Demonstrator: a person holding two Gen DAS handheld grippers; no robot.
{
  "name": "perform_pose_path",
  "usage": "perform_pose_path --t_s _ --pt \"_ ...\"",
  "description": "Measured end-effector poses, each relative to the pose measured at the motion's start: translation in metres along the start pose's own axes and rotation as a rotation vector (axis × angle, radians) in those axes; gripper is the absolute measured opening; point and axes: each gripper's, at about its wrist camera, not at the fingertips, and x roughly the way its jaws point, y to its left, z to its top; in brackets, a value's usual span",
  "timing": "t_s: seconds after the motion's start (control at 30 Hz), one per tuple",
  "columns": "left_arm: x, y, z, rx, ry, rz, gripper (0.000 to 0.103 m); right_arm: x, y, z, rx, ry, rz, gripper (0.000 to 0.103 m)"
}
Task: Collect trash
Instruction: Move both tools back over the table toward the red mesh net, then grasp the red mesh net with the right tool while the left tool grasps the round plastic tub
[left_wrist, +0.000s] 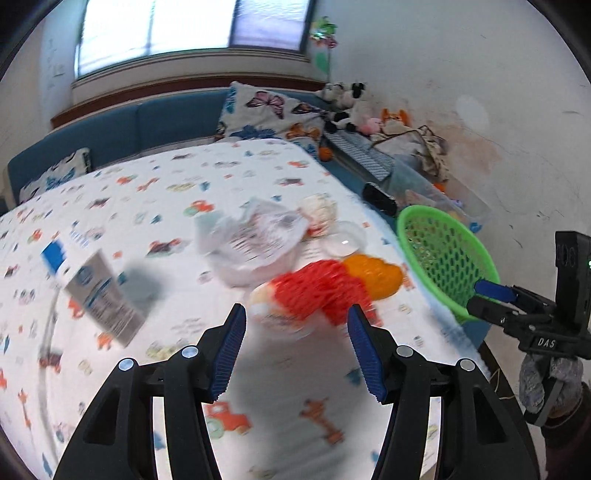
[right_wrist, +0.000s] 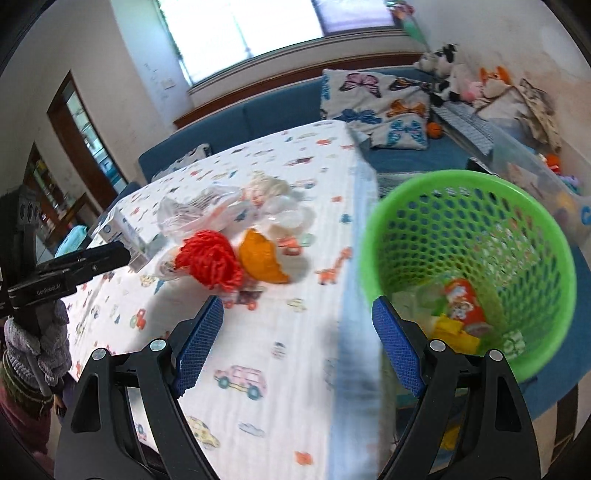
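- Left tongs: spread wide, holding nothing, poised low over the surface with its printed cloth.
- Off to the left of the left tongs, a flat grey-and-blue box lies on the cloth, well apart from the rest.
- Just ahead of the left tongs, nearly between the tips: red mesh netting, an orange piece touching its right side.
- Beyond these, a crumpled clear wrapper and a clear plastic shell; blur hides finer detail.
- Right tongs: also wide apart, empty, straddling the surface edge.
- To the right of the right tongs, a green basket sits below the edge; a red printed can and yellow scraps lie inside.
- Judgement: collection is partway; several pieces remain on the cloth.
- Step in hand looks like an approach to the netting by the left tongs.
- Next move calls for a short advance, closing on the soft mesh, then a carry rightward over the basket rim.
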Motion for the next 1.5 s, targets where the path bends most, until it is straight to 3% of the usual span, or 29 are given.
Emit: perform_pose_path --t_s 0.37,0.63,0.8,1.2,1.5 --pt "0.0 0.023 -0.026 -0.036 0.028 0.011 0.055 0.044 0.02 0.014 -0.038 0.051 0.018 0.08" --pt "0.013 0.005 -0.02 0.036 0.041 -0.007 0.055 0.044 0.012 0.012 -0.026 0.062 0.015 0.08" --pt "0.016 0.005 -0.018 0.024 0.044 -0.014 0.055 0.04 0.011 0.012 -0.02 0.058 0.023 0.075" --pt "0.011 0.025 -0.027 -0.032 0.049 0.005 0.055 0.06 0.062 0.027 -0.101 0.064 0.134 0.06" --pt "0.01 0.036 -0.032 -0.065 0.054 0.009 0.055 0.099 0.08 0.04 -0.121 0.098 0.158 0.059"
